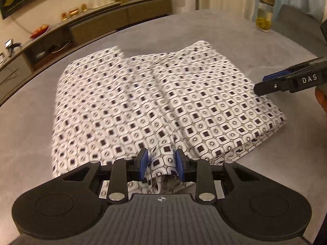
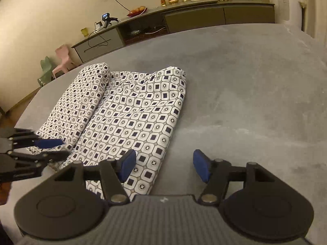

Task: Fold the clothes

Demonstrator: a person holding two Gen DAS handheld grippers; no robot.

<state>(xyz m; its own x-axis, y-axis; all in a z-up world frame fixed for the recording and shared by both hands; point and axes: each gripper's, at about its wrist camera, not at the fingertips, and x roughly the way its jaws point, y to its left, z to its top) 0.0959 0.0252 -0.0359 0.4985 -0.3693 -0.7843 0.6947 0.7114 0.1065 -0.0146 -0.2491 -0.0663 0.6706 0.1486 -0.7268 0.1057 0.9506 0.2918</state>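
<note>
Left wrist view: a white garment printed with small dark squares lies on a grey table, already folded into a rough rectangle with two long panels meeting along a crease down the middle. On the far left, beyond the table, a low sideboard runs along the wall. At the near edge of the garment, the left tool is clenched on a bunched fold of the cloth, its blue pads pressing the fabric from both sides. On the right, the right tool reaches in sideways just above the garment's right edge. Far right at the back, a glass jar with a gold lid stands on the table, well apart from the clothing.

Right wrist view: on the left, the left tool grips the near left part of the garment. A rolled-looking panel lies along the left side and a flatter panel beside it. In the foreground, the right tool is released, its jaws wide apart and nothing between them; one pad sits over the garment's near right corner, the other over bare table.

Judging by this, the side folds look done. What seems left is a further fold end to end to make a compact bundle, and smoothing the ridge in the middle.
</note>
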